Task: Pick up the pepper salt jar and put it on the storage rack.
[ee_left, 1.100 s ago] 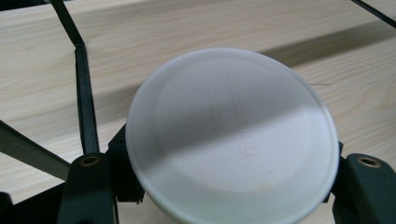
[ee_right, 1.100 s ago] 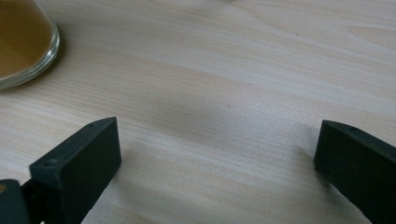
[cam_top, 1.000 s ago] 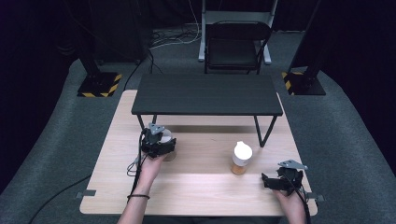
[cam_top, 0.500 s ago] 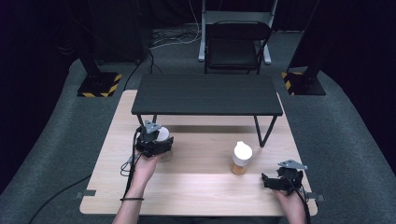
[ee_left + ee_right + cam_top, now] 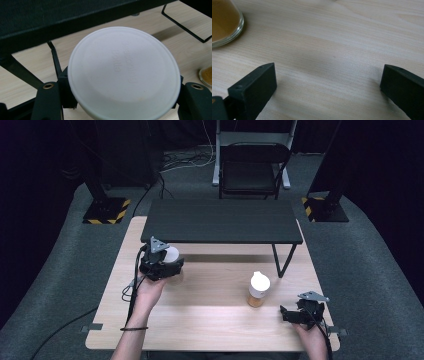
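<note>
Wooden table (image 5: 210, 320), black shelf (image 5: 222, 221) over its far half. Centre-left of the high view: left gripper (image 5: 167, 265) clamped on a white-lidded jar (image 5: 171, 254), lifted off the wood. In the left gripper view the white lid (image 5: 124, 75) sits between both jaws, which pinch the body just under it. Likely glass: rigid, smooth, breakable, moderately weighty; grip below the lid rim seems safest. Lower right: right gripper (image 5: 292, 314) jaws spread wide, empty. Second jar (image 5: 258, 290) stands right of centre.
</note>
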`<state>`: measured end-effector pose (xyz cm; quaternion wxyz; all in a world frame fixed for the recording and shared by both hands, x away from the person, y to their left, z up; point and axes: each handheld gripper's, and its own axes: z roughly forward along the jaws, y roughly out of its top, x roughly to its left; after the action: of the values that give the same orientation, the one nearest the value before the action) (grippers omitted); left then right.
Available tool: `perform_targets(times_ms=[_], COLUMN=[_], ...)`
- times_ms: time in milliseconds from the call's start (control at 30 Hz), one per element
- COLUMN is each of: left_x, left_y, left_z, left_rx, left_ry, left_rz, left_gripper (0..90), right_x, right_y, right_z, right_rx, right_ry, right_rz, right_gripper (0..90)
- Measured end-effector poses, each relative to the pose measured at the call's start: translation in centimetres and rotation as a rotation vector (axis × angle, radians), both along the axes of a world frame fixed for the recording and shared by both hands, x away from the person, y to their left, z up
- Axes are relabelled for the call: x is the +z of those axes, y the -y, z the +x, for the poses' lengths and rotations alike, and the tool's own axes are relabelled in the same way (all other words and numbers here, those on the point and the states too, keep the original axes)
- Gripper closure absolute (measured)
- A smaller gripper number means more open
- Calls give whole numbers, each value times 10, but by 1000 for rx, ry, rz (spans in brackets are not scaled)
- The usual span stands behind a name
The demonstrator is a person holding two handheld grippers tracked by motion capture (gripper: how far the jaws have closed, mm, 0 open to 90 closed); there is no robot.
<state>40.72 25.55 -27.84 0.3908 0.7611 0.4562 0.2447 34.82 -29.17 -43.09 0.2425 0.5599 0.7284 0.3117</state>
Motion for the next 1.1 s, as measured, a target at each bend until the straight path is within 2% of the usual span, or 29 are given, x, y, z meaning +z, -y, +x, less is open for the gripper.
perform_targets(times_ms=[200,600,867,1100], left_x=[18,66,90,108], left_y=[1,7,8,10], left_z=[0,0,6,11], left_rx=[-15,-43,-59,-55], left_ry=[15,44,35,48], left_rz=[5,31,20,14], left_gripper=[332,332,333,333], right_x=[0,0,0,0], right_y=[0,0,0,0], right_z=[0,0,0,0], right_rx=[0,0,-1,-1], right_ry=[0,0,0,0], right_rz=[0,0,0,0], right_gripper=[0,0,0,0])
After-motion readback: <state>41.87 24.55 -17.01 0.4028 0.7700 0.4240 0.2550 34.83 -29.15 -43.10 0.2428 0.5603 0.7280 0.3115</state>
